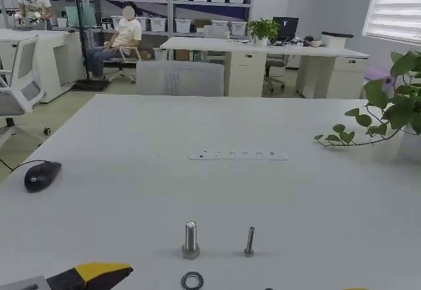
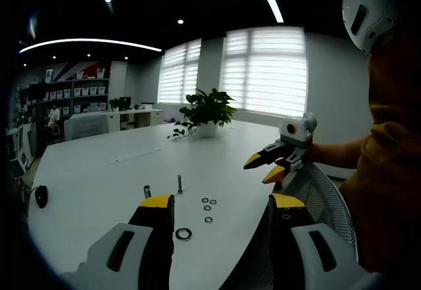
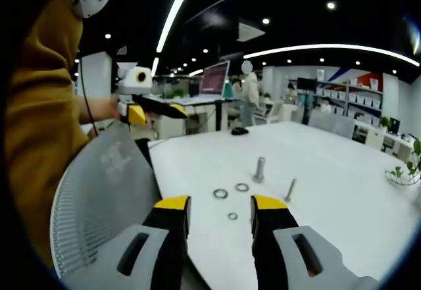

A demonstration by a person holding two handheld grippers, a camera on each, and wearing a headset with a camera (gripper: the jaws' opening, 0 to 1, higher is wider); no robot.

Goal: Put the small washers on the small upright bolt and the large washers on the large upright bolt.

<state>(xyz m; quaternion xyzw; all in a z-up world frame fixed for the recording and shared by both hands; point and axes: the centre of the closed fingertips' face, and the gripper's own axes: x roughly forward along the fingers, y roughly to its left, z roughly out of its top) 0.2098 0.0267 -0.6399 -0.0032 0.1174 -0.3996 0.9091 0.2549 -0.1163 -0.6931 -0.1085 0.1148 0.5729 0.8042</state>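
Two bolts stand upright near the table's front edge: a large bolt and, to its right, a small bolt. A large washer lies flat in front of the large bolt. My left gripper pokes in at the bottom left. In the left gripper view my left gripper is open and empty, above the table edge, short of the large bolt, small bolt, small washers and a large washer. My right gripper is open and empty, off the table's edge, with large washers and a small washer beyond it.
A black mouse lies at the table's left edge. A power strip sits mid-table and a potted plant trails at the right. A mesh chair back is close to the right gripper. Two people are by the far shelves.
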